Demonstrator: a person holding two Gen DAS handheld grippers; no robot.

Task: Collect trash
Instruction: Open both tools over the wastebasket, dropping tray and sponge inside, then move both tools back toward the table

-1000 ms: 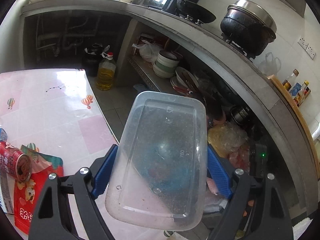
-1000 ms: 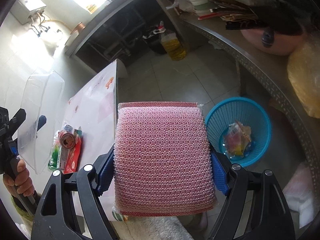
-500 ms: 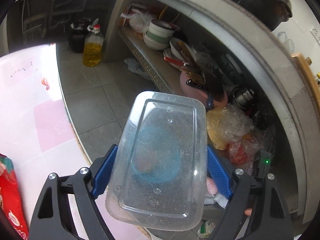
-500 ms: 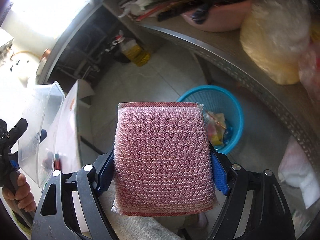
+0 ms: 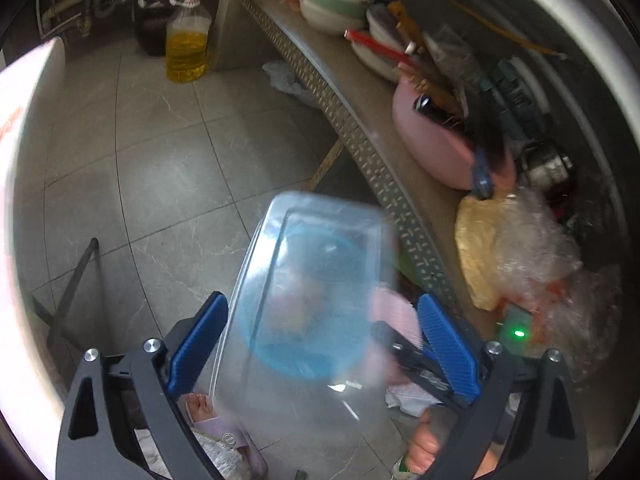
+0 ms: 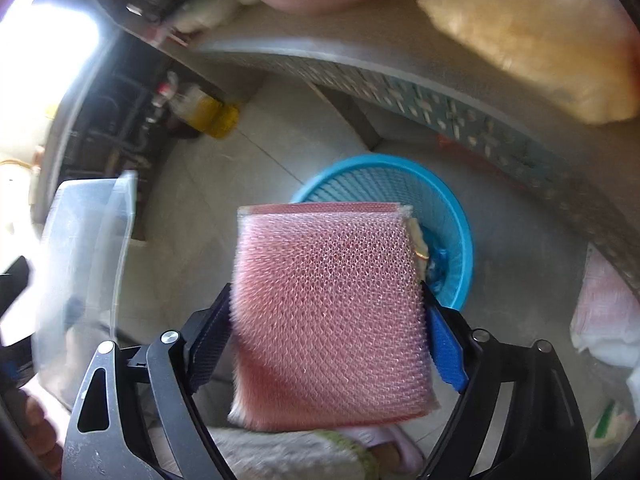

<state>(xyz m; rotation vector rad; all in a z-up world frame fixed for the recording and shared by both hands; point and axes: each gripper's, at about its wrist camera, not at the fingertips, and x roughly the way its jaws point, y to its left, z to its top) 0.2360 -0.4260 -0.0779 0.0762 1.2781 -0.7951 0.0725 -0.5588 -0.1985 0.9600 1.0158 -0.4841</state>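
Note:
A clear plastic container [image 5: 320,280] sits between the blue pads of my left gripper [image 5: 322,308]. It is blurred, and gaps show on both sides as the jaws are opening. The blue mesh trash basket [image 6: 452,216] stands on the floor below, partly filled, and shows faintly through the container. In the right wrist view a pink mesh scouring sponge [image 6: 328,312] hangs tilted between the pads of my right gripper [image 6: 326,304], whose jaws are also opening. It is over the basket's near rim. The container [image 6: 84,248] shows again at the left.
A perforated metal shelf [image 5: 360,128] runs beside the basket, loaded with a pink basin [image 5: 432,148] and a yellowish plastic bag [image 5: 492,248]. An oil bottle [image 5: 187,44] stands on the tiled floor. The table edge [image 5: 16,200] is at the left. The person's slippered foot [image 5: 224,432] is below.
Both grippers dropped from table height and tipped down over the blue basket. Their jaws widened, and the container and the sponge have come loose from the pads and tilted.

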